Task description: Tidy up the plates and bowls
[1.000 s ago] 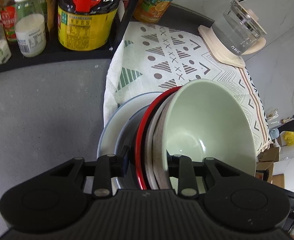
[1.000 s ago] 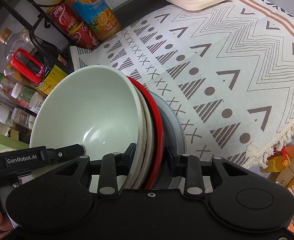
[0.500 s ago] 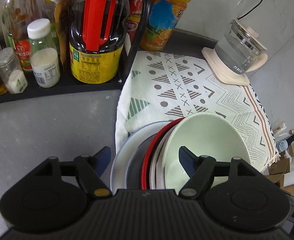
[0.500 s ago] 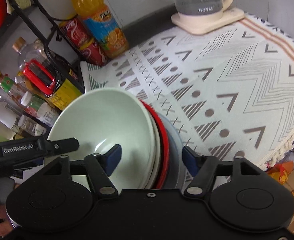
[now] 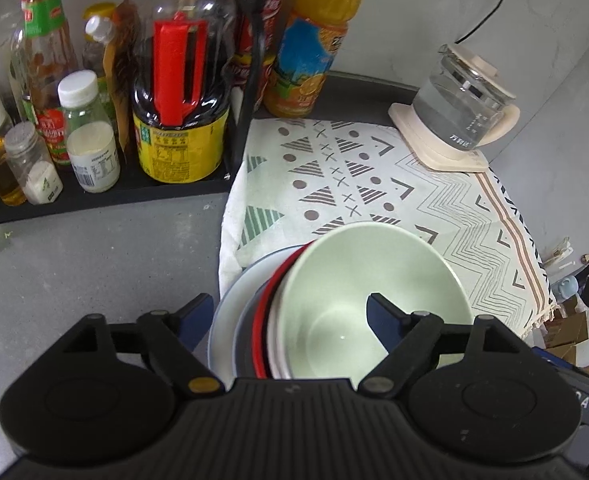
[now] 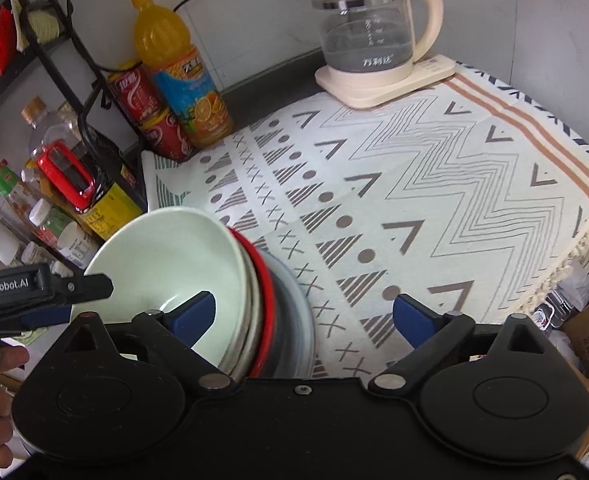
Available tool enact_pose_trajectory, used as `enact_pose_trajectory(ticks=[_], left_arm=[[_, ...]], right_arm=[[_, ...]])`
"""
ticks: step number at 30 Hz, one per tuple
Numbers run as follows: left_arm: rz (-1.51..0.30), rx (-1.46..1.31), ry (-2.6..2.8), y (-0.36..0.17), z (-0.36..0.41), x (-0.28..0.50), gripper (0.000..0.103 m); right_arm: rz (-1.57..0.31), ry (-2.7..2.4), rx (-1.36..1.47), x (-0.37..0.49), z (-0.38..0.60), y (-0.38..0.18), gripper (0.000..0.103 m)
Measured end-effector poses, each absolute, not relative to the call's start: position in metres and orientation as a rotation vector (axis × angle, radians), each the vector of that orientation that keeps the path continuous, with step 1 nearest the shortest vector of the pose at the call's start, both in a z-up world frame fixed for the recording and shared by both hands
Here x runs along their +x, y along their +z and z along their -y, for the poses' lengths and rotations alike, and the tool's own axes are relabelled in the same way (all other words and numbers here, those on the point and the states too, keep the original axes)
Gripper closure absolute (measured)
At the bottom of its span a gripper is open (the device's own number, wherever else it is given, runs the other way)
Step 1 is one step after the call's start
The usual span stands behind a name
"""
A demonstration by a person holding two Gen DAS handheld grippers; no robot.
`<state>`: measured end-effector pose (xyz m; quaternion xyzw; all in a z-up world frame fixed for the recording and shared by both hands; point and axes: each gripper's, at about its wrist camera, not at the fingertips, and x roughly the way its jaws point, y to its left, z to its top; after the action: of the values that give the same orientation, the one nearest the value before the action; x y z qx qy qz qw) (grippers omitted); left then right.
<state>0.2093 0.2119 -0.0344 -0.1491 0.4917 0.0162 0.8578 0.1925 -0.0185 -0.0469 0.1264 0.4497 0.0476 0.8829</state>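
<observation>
Left claw [image 5: 290, 312]: jaws apart and opening, pads clear of the dishes; the stack's rims lie between them, untouched. Right claw [image 6: 306, 314]: jaws apart and opening wider, one blue pad over the green bowl [image 6: 166, 256], the other out over the patterned cloth [image 6: 414, 200]; nothing is gripped.

Location: the nested stack sits on the near edge of the cloth on the grey desk [image 5: 94, 264]. From the top down it holds the green bowl, a pale speckled bowl [image 5: 275, 328], a red-rimmed dish [image 5: 263, 320], a dark grey dish [image 5: 244, 328] and a wide pale plate [image 5: 224, 320].

Handling, as judged: the stack is rigid and probably heavy as a unit. Smooth glazed surfaces will likely slip against the pads, and the pieces look breakable. Take hold at the rims on opposite sides, one claw per side, clamping several rims together — a single-sided grip would likely tip the stack.

Change from one second earlier: both claws were then clamped across the stacked rims, close in. Both have since let go and drawn up and back — the bottle rack [image 5: 250, 80] and the glass kettle [image 6: 368, 36] now show more fully. The stack rests in the same place on the cloth.
</observation>
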Motion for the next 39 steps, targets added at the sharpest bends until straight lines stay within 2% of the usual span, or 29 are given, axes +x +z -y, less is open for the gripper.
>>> enact_pose_trajectory(ticks=[8,10,16,19,24,26,39], left_arm=[[-0.994,-0.323,0.05,-0.013,-0.179,0.184,0.02],[-0.964,-0.314,0.048,-0.008,-0.171,0.174,0.016],[-0.927,-0.292,0.058,0.004,-0.152,0.151,0.013],[-0.919,-0.284,0.05,0.007,-0.143,0.137,0.008],[-0.901,-0.292,0.038,0.017,-0.131,0.115,0.007],[-0.883,-0.286,0.035,0.021,-0.126,0.105,0.0],[-0.841,-0.277,0.027,0.036,-0.108,0.038,0.0]], right_arm=[[-0.877,0.085,0.247,0.166,0.056,-0.03,0.002],[-0.86,0.088,0.248,0.158,0.067,-0.025,0.001],[-0.804,0.077,0.25,0.132,0.09,-0.014,0.001],[-0.782,0.08,0.251,0.118,0.097,-0.011,0.001],[-0.742,0.094,0.242,0.095,0.105,-0.004,0.0],[-0.728,0.098,0.232,0.085,0.108,-0.002,0.0],[-0.675,0.12,0.226,0.028,0.115,0.013,0.0]])
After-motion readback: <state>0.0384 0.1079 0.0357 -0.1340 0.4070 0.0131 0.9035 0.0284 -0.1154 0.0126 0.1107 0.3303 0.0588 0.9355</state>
